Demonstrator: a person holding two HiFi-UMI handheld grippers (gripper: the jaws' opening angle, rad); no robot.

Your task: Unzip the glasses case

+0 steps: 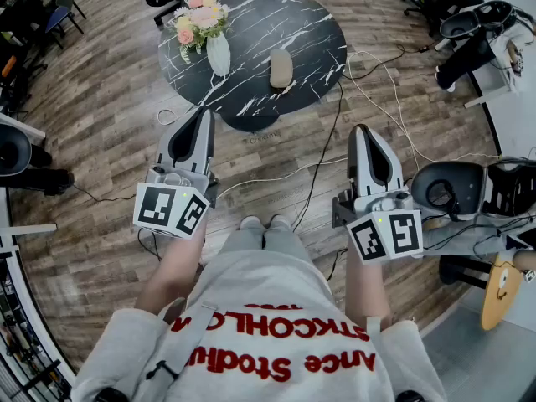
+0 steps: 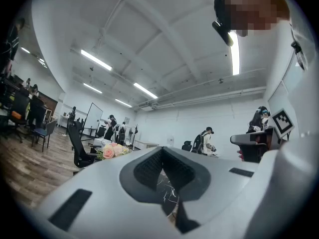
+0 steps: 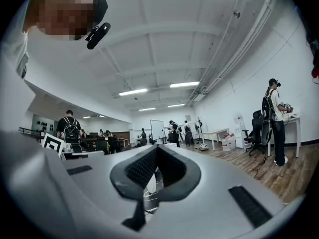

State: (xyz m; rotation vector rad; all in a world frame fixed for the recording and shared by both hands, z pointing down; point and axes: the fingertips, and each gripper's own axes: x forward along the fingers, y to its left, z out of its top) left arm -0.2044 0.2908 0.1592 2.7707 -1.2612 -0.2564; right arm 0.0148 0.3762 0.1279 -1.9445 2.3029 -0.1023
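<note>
The glasses case [image 1: 280, 68], a beige oval pouch, lies on the round black marble table [image 1: 310, 23], right of centre. My left gripper [image 1: 203, 112] hovers over the floor short of the table's near edge, its jaws shut with nothing in them. My right gripper [image 1: 360, 129] is level with it further right, also shut and empty, pointing past the table's right side. In the left gripper view the closed jaws of the left gripper [image 2: 162, 152] meet at their tips, and the right gripper [image 3: 156, 151] looks the same in its own view. Neither gripper view shows the case.
A white vase of pink flowers [image 1: 216, 50] stands on the table left of the case; the flowers [image 2: 112, 151] also show in the left gripper view. Cables [image 1: 368, 65] trail across the wooden floor. Black office chairs [image 1: 444, 193] stand at the right, and people stand further back in the room.
</note>
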